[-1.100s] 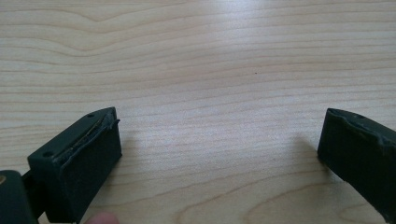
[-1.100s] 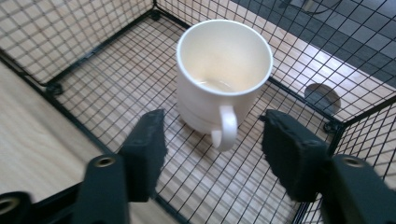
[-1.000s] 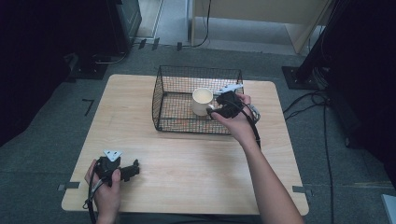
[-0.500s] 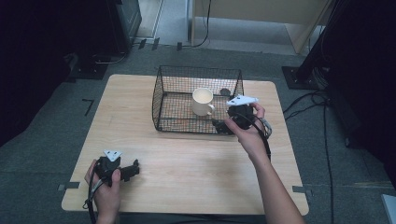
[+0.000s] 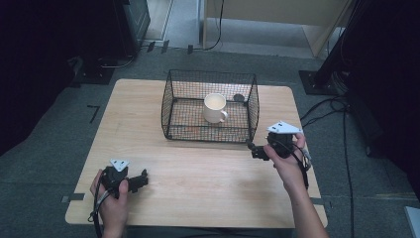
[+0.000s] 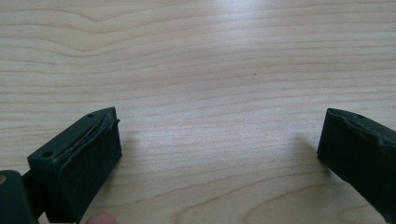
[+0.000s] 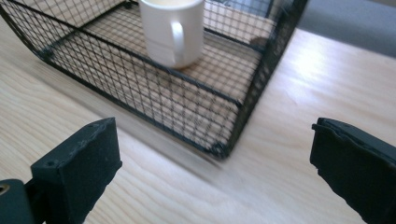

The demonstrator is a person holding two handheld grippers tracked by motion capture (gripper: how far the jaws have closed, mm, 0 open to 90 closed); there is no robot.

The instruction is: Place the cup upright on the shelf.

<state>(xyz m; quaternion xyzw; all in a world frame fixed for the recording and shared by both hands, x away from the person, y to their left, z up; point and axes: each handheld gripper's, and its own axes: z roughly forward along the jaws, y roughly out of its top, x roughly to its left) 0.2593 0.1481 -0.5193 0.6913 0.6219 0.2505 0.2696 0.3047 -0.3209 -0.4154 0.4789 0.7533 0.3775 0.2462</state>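
We see a white mug (image 5: 214, 107) standing upright inside a black wire basket (image 5: 171, 106) on the far half of a pale wooden tabletop (image 5: 208, 178), its handle turned toward the person's near right. A small dark round object (image 5: 239, 97) lies on the basket floor just behind the mug; we cannot tell what it is.

The right gripper (image 5: 253, 149) hangs outside the basket, just off its near right corner, jaws pointing toward the mesh. In the right gripper view its jaws have just been opening and now stand released, wide apart, with nothing between them; the basket's corner and the mug (image 7: 172, 30) lie ahead and up to the left of the right gripper (image 7: 212, 154), the handle facing the camera.

The left gripper (image 5: 143, 178) rests near the front left edge of the tabletop, well apart from the basket. The left gripper view shows its jaws likewise parted and bare, with plain wood grain between them, the left gripper (image 6: 219, 149) close over the tabletop (image 6: 210, 56).

We judge the right hand (image 5: 289, 166) the nearer by far: the mug sits beyond the near wire wall, so any fresh reach for it would call for going over the rim, not through the side. The left hand (image 5: 111, 206) would have to cross most of the tabletop.
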